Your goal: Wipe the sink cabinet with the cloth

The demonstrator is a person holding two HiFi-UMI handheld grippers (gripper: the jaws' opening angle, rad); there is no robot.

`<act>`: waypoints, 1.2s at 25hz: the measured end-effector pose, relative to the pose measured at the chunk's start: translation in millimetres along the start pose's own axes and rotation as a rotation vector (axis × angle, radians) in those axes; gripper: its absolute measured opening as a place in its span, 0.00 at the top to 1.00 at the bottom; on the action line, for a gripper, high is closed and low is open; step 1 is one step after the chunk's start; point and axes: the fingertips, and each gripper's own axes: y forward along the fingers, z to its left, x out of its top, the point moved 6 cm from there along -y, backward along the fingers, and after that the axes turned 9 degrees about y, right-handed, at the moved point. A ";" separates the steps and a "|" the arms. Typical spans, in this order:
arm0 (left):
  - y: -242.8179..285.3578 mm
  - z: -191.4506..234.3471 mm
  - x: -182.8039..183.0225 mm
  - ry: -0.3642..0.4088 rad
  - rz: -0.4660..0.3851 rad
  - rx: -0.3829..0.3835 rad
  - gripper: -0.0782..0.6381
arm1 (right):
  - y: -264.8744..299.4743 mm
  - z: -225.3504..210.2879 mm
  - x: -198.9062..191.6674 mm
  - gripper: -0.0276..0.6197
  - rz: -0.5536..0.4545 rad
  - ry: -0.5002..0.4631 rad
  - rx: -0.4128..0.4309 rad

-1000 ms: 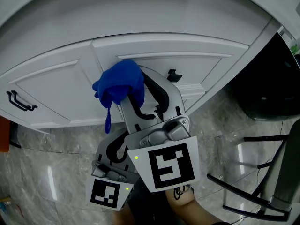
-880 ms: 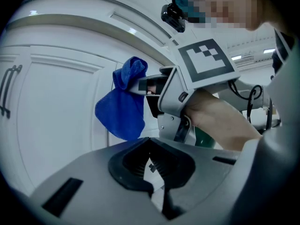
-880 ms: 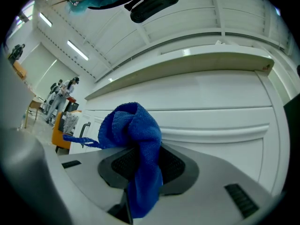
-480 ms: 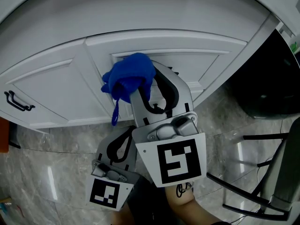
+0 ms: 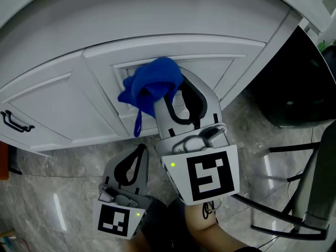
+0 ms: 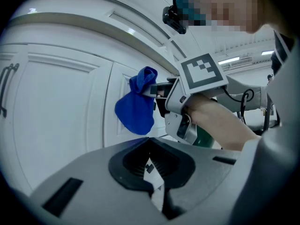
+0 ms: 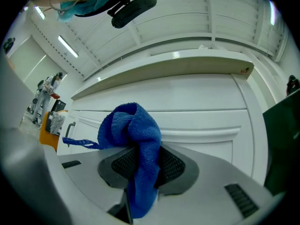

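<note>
The blue cloth [image 5: 152, 85] is bunched against the recessed panel of a white sink cabinet door [image 5: 210, 62]. My right gripper [image 5: 170, 96] is shut on the blue cloth, which is pressed to the door. In the right gripper view the cloth [image 7: 136, 139] hangs down between the jaws of the gripper [image 7: 140, 168], and a thin strip trails off to the left. My left gripper [image 5: 137, 156] hangs lower and to the left above the floor, shut on nothing. From the left gripper view, the cloth [image 6: 137, 109] rests against the door, ahead of that gripper [image 6: 151, 165].
A black bar handle [image 5: 13, 121] sits on the left cabinet door. A dark bin [image 5: 294, 88] stands at the right. Black metal chair legs [image 5: 289, 193] stand at the lower right. The floor is grey marble tile [image 5: 52, 193]. An orange object [image 5: 2, 159] shows at the left edge.
My right gripper has slid right and up across the door with the cloth. The small black knob seen earlier beside it no longer shows. The left gripper has stayed low.
</note>
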 end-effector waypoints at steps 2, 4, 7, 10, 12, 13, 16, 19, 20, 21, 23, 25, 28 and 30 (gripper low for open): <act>0.0 0.0 -0.8 0.034 0.010 -0.024 0.89 | -0.6 -4.3 2.1 0.78 -0.020 -0.003 -0.009; -1.1 0.0 -1.4 0.058 0.012 -0.035 0.89 | -0.4 -6.5 3.6 0.78 -0.040 0.000 -0.008; -2.3 -0.7 -0.6 0.055 0.006 -0.026 0.89 | -1.0 -8.2 3.0 0.78 -0.040 0.018 -0.002; -1.8 -2.9 0.3 0.054 0.006 -0.024 0.89 | -3.9 -12.6 2.9 0.78 -0.025 0.043 -0.004; -0.5 -4.3 0.8 0.055 0.004 -0.030 0.89 | -5.4 -14.8 3.8 0.78 -0.019 0.050 -0.010; 0.0 -4.9 0.9 0.055 0.003 -0.032 0.89 | -5.9 -15.4 4.1 0.78 -0.018 0.053 -0.013; 0.4 -5.5 0.6 0.055 -0.001 -0.037 0.89 | -7.6 -17.1 5.3 0.78 -0.026 0.055 -0.019; 0.6 -4.1 -1.0 0.054 0.004 -0.035 0.89 | -8.1 -17.7 6.4 0.78 -0.033 0.056 -0.022; 1.0 -3.8 -1.6 0.053 0.006 -0.035 0.89 | -8.3 -17.9 6.8 0.78 -0.032 0.055 -0.022; 1.7 -3.8 -2.1 0.052 0.007 -0.035 0.89 | -8.9 -18.7 7.7 0.78 -0.034 0.051 -0.020; 2.9 -4.0 -2.8 0.052 0.009 -0.038 0.89 | -12.3 -23.3 12.4 0.78 -0.054 0.024 -0.015; 4.0 -4.3 -4.0 0.052 0.012 -0.043 0.89 | -18.9 -31.9 19.1 0.78 -0.074 0.005 -0.040; 6.4 -4.9 -5.8 0.050 0.015 -0.049 0.89 | -25.0 -48.9 18.1 0.78 -0.041 -0.010 -0.091; 7.9 -5.5 -6.3 0.050 0.015 -0.050 0.89 | -24.7 -58.3 12.2 0.78 -0.033 0.021 -0.087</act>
